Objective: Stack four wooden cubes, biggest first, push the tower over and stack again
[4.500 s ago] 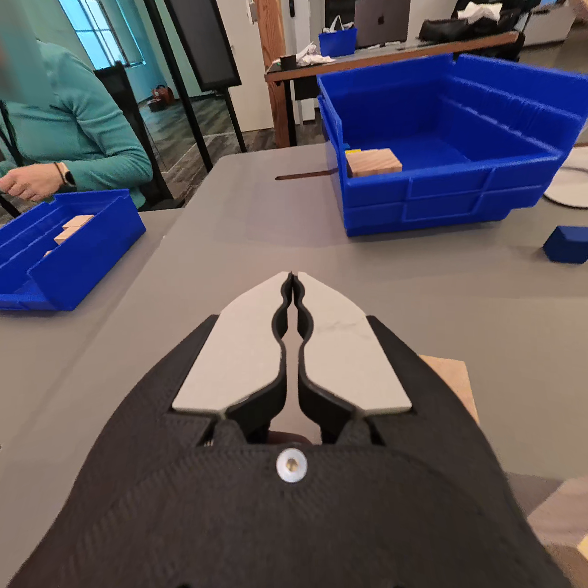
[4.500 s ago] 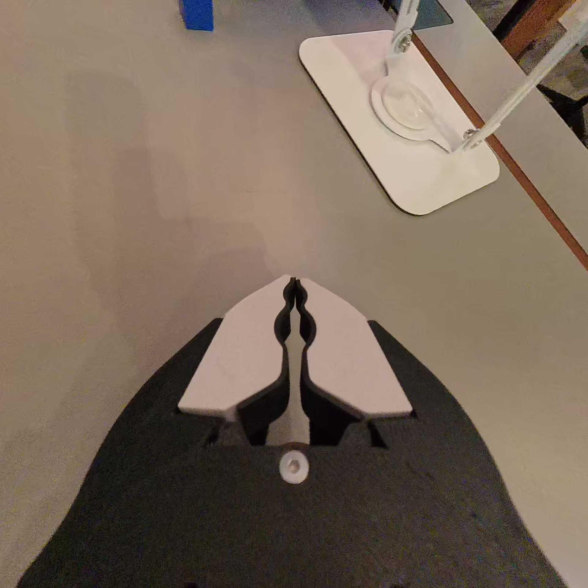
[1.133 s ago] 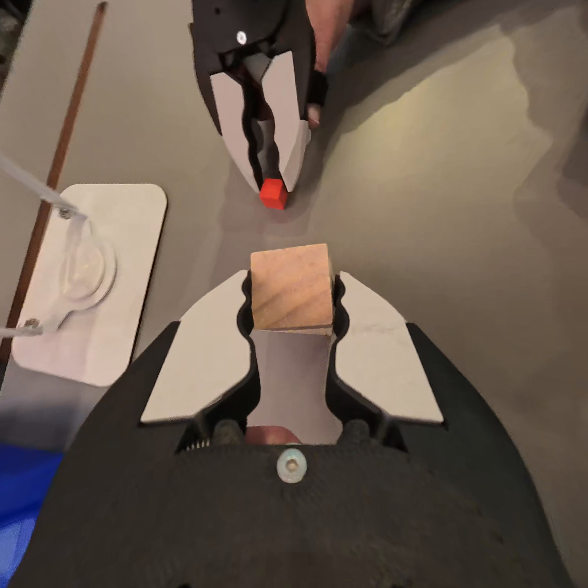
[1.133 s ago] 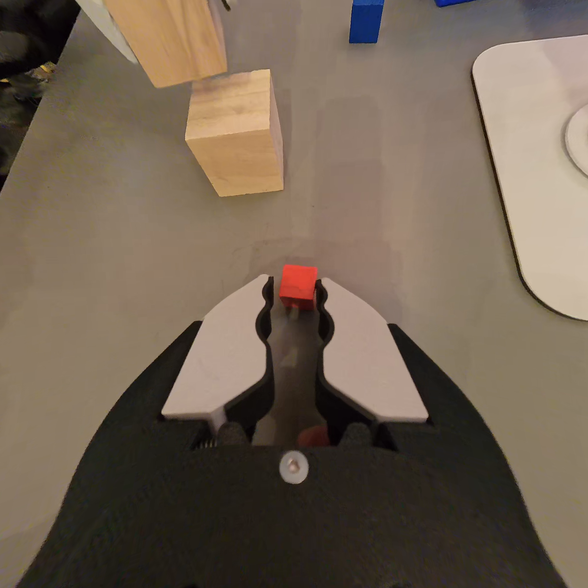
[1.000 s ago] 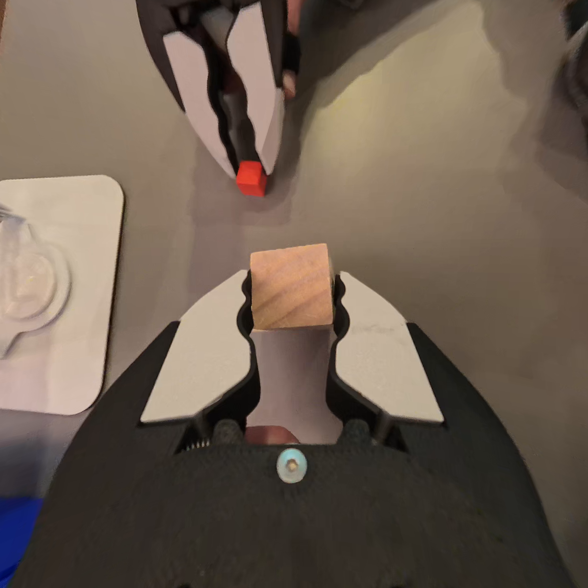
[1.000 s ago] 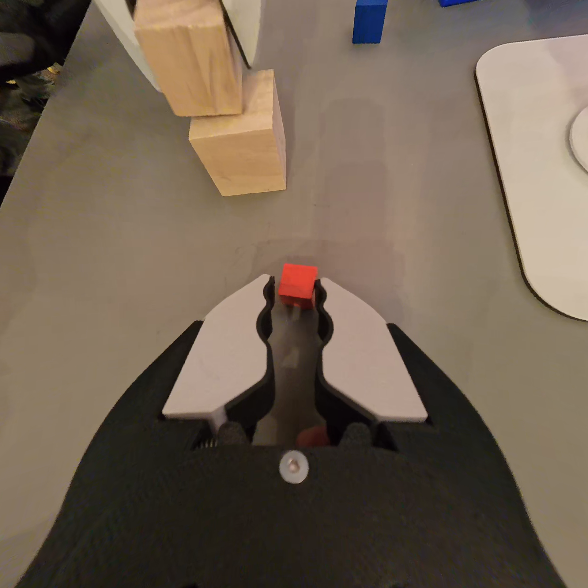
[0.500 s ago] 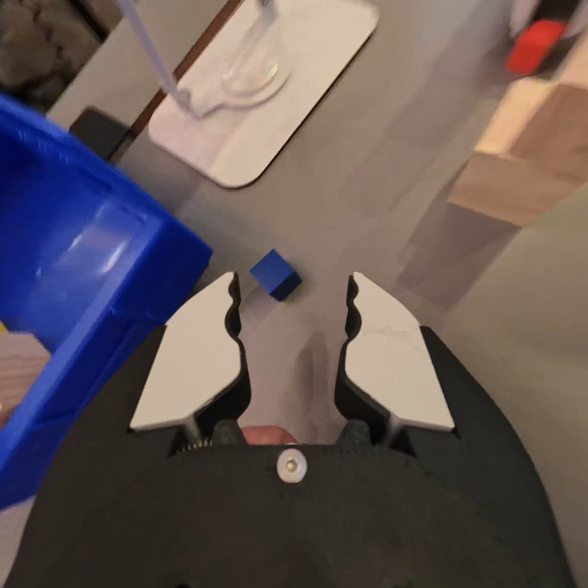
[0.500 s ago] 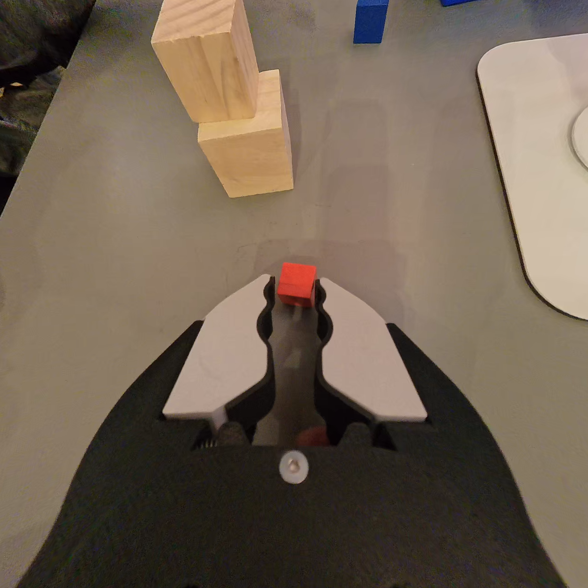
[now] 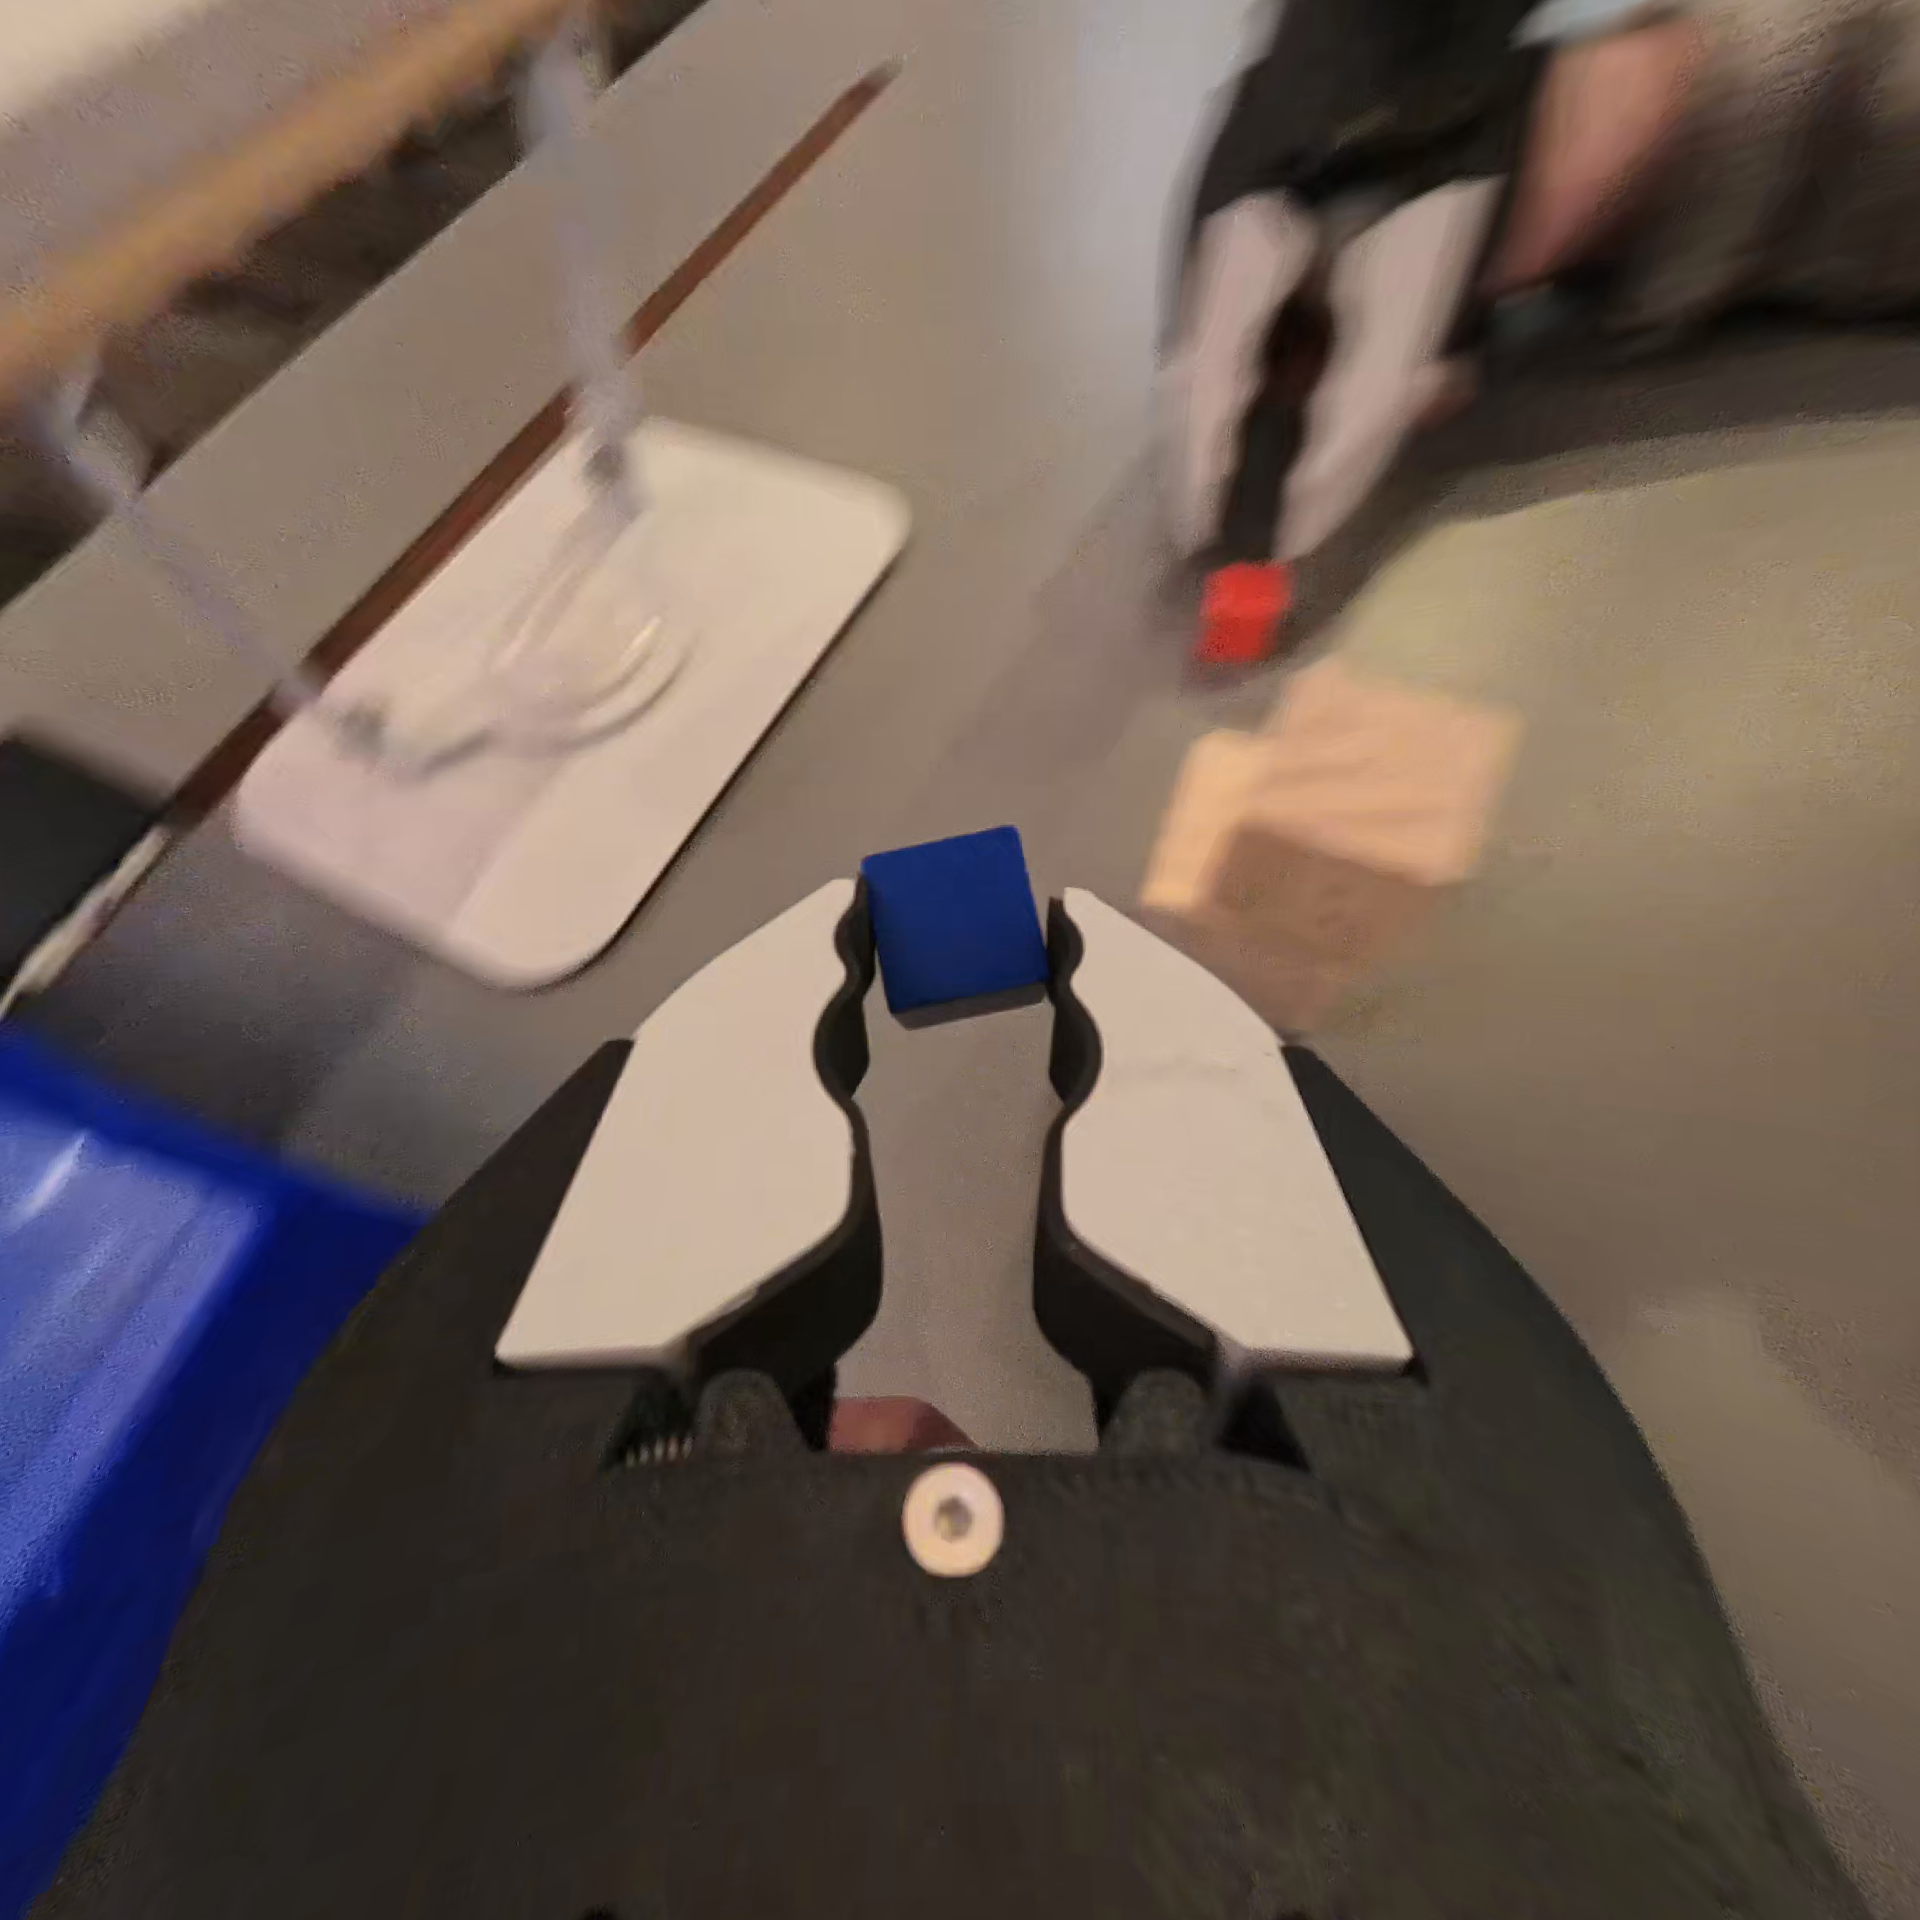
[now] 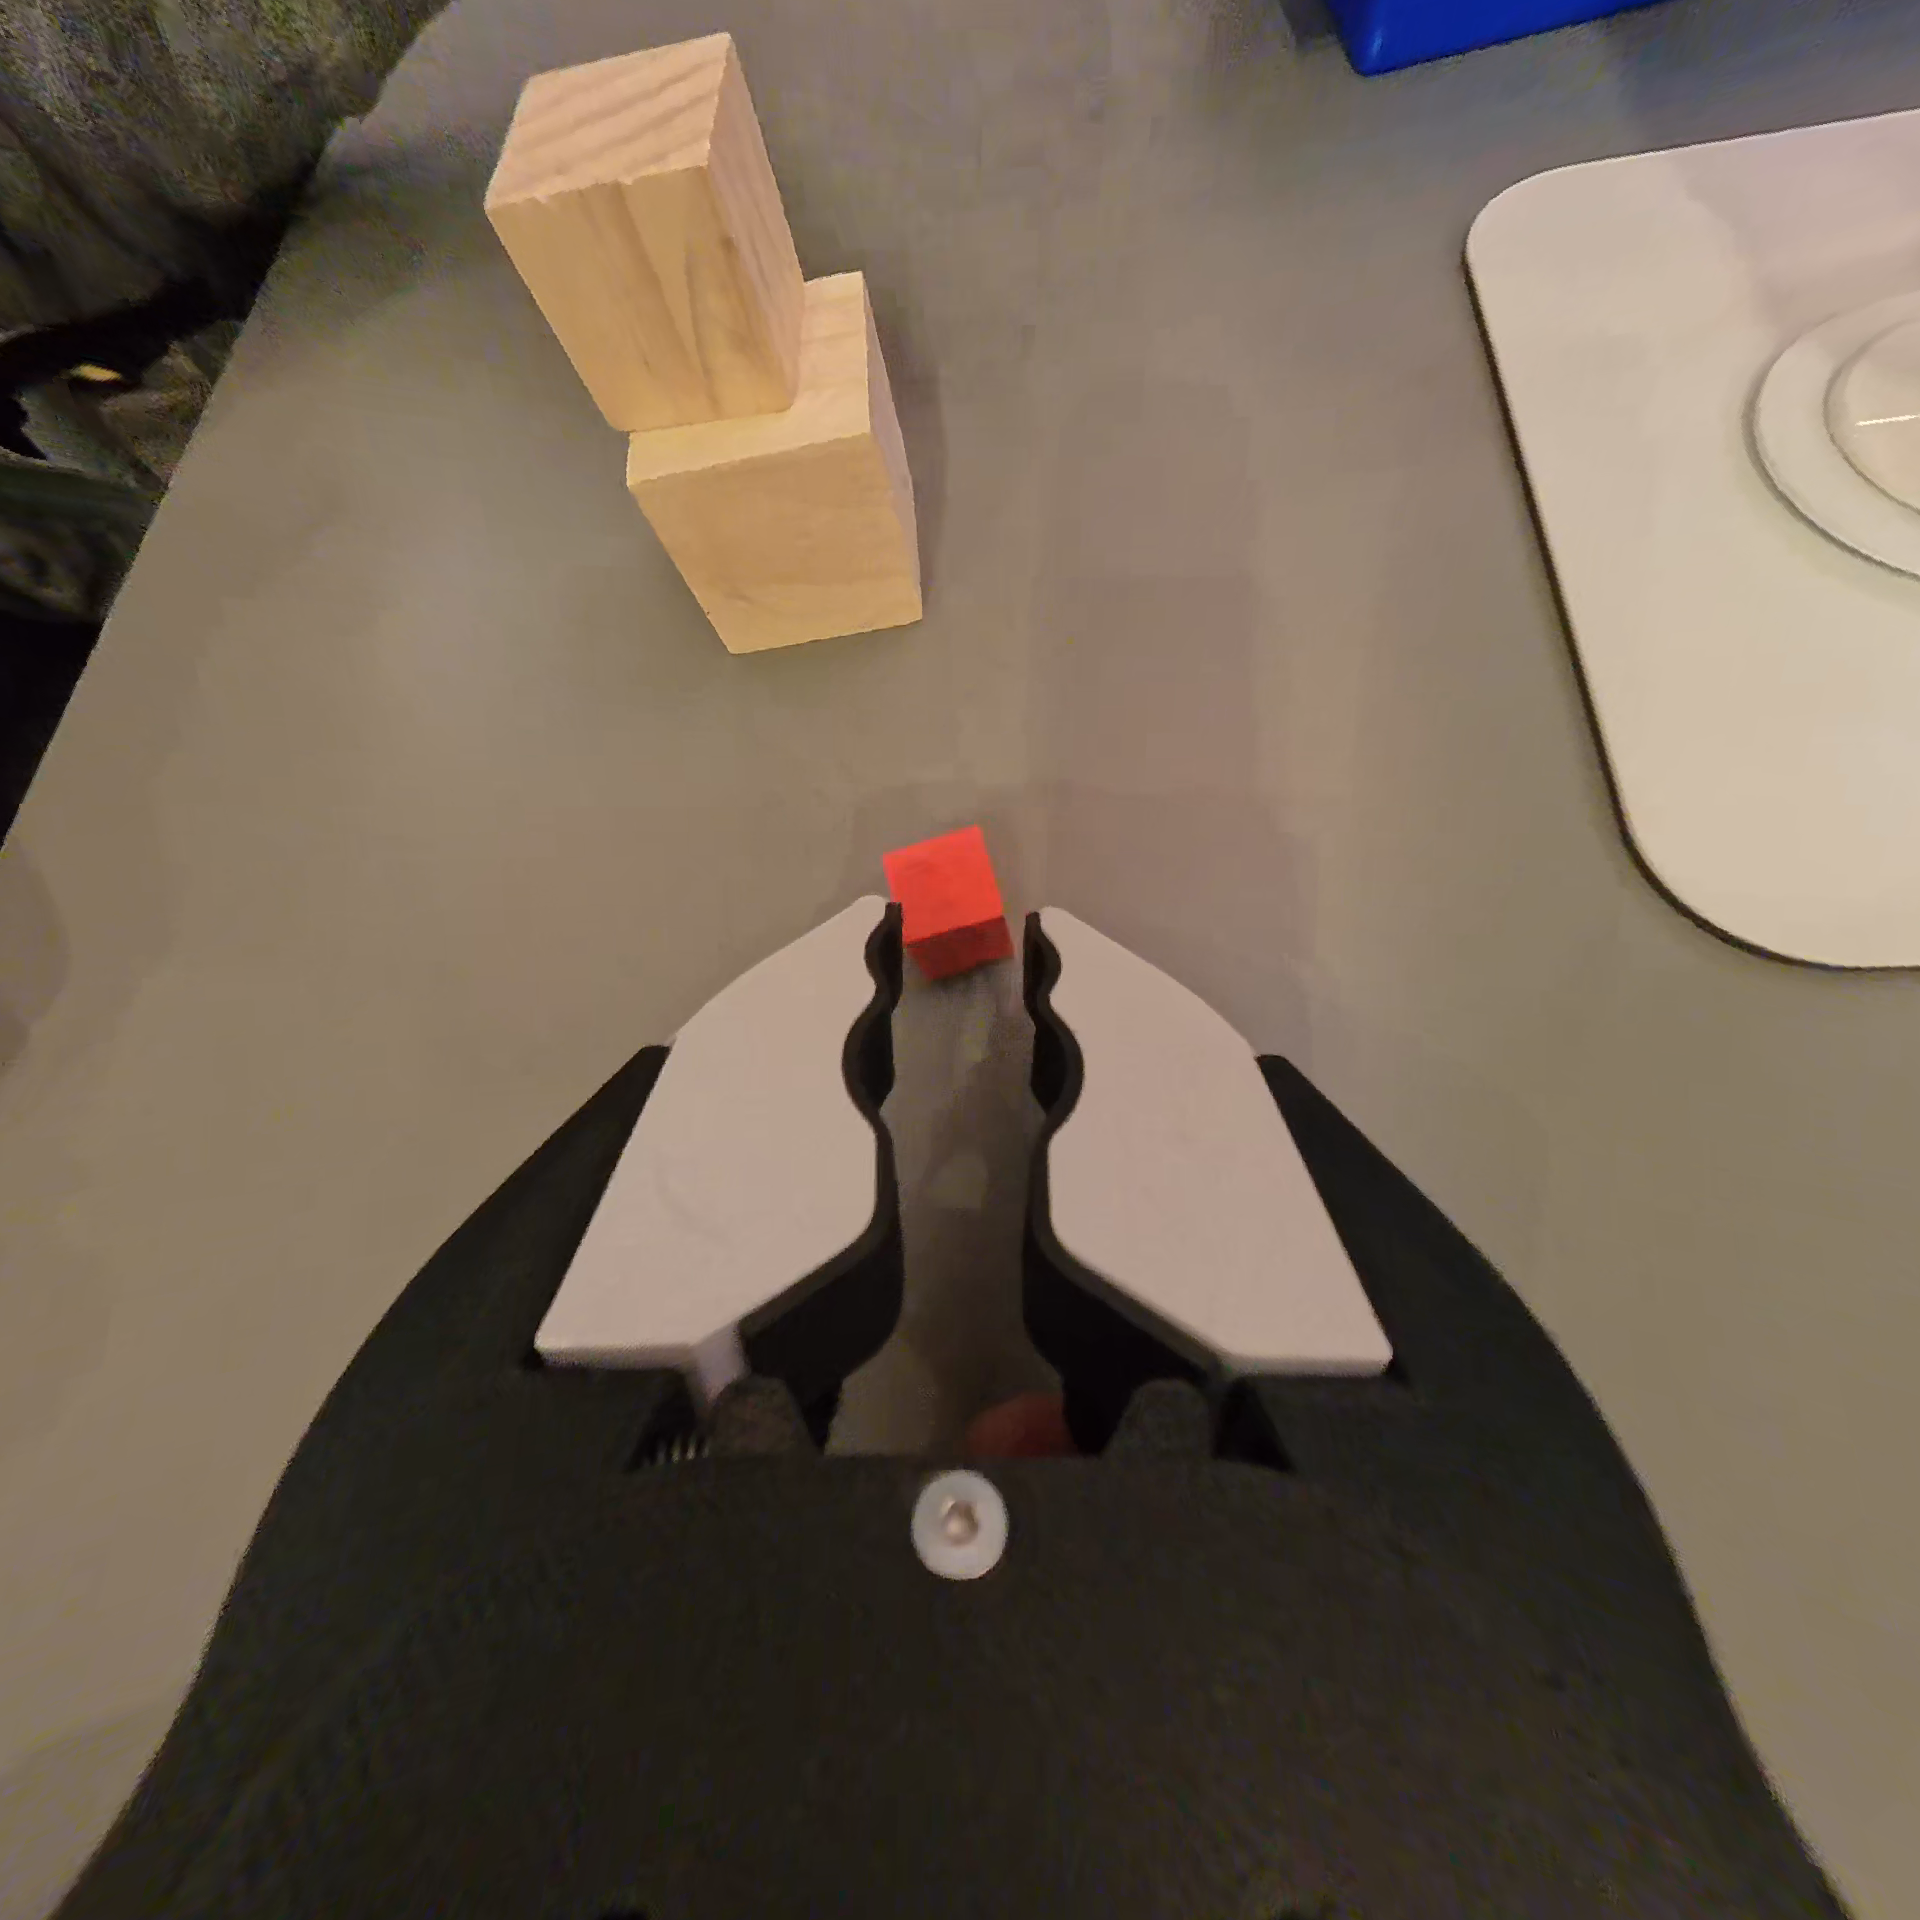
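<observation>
The left claw [image 9: 954, 914] is closed on a small blue cube [image 9: 954, 930], pinched by two opposite flat faces right at the fingertips, lifted over the grey surface [image 9: 1558, 1195]. The right claw [image 10: 956, 920] stands narrowly parted around a smaller red cube [image 10: 948, 900]; its left finger seems to touch the cube while a thin gap shows on the right, so it does not look gripped, and the cube sits slightly turned on the surface.

Two plain wooden blocks are already stacked: the big block [image 10: 800, 530] on the surface, the middle block [image 10: 649, 234] on top of it, set off toward the far left corner instead of centred. The tower stands well apart from the red cube, beyond and to the left of it in the right wrist view.

All four pieces are likely rigid, light wood with hard, flat faces. The painted blue and red cubes probably slip more easily than the bare wood, and being small they give the claw little to bite, so a square grip on parallel faces, centred and not on an edge, seems best. The blue cube should go next, placed gently on the offset middle block, since a nudge could topple the light stack.

A white base plate [image 9: 582, 790] and a blue bin [image 9: 125, 1299] lie off to the side.
</observation>
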`<state>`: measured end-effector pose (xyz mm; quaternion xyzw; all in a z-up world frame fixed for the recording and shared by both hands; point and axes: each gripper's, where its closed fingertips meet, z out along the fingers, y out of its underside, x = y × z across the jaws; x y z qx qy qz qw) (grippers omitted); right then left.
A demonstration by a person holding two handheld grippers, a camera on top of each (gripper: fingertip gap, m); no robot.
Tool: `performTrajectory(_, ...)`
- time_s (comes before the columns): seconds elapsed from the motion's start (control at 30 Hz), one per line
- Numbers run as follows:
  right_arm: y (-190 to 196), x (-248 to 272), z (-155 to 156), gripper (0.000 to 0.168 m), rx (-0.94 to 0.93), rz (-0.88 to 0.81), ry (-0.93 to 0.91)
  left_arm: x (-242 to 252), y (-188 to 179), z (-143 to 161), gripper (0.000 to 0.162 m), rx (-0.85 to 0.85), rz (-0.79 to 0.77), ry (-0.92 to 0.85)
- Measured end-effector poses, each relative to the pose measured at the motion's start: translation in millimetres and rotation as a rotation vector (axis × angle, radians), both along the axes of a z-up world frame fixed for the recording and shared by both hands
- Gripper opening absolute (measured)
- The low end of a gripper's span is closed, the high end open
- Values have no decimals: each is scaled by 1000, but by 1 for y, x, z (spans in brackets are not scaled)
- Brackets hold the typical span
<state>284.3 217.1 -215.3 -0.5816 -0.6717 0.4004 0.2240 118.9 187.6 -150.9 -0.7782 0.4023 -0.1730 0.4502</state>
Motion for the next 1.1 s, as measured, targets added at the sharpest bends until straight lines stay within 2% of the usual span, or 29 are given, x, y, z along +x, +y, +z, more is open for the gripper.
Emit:
performTrajectory(0.13, 2, 2, 1, 22, -10, -4, 7, 62, -39, 35, 31, 19, -329, 37)
performTrajectory(0.23, 0, 2, -1, 24, 4, 5, -2, 79, -49, 21, 31, -47, -425, 147)
performTrajectory(0.33, 0, 2, -1, 31, 8, 10, -5, 82, -46, -3, 31, -119, -432, 192)
performTrajectory(0.37, -1, 2, -1, 33, 10, 12, -5, 83, -41, -1, 37, -90, -411, 167)
performTrajectory(0.43, -2, 2, -2, 35, 16, 22, -5, 77, -38, 3, 65, -74, -365, 141)
performTrajectory(0.47, -2, 2, -2, 37, 19, 24, -7, 72, -34, 8, 69, -41, -326, 127)
performTrajectory(0.53, -2, -1, -3, 44, 27, 23, -12, 60, -38, 14, 69, -14, -285, 89)
performTrajectory(0.63, -3, -5, -7, 50, 36, 44, -34, 35, -44, 5, 69, -9, -207, 86)
performTrajectory(0.7, -6, -8, -10, 47, 40, 66, -55, 20, -47, -10, 68, -29, -159, 78)
performTrajectory(0.73, -7, -9, -11, 42, 43, 79, -62, 14, -48, -20, 68, -48, -133, 75)
performTrajectory(0.8, -8, -12, -12, 22, 62, 88, -67, 5, -51, -41, 66, -86, -100, 79)
performTrajectory(0.83, -8, -14, -11, 21, 72, 90, -59, 2, -53, -51, 65, -97, -91, 84)
performTrajectory(0.93, -12, -25, 18, 21, 31, 74, 33, -4, -54, -79, 63, -94, -61, 138)
performTrajectory(1.03, -25, -43, 71, 21, 22, 94, 150, 0, -53, -78, 58, -65, -75, 156)
performTrajectory(1.1, -40, -56, 94, 21, 66, 131, 169, 0, -53, -83, 58, -88, -79, 182)
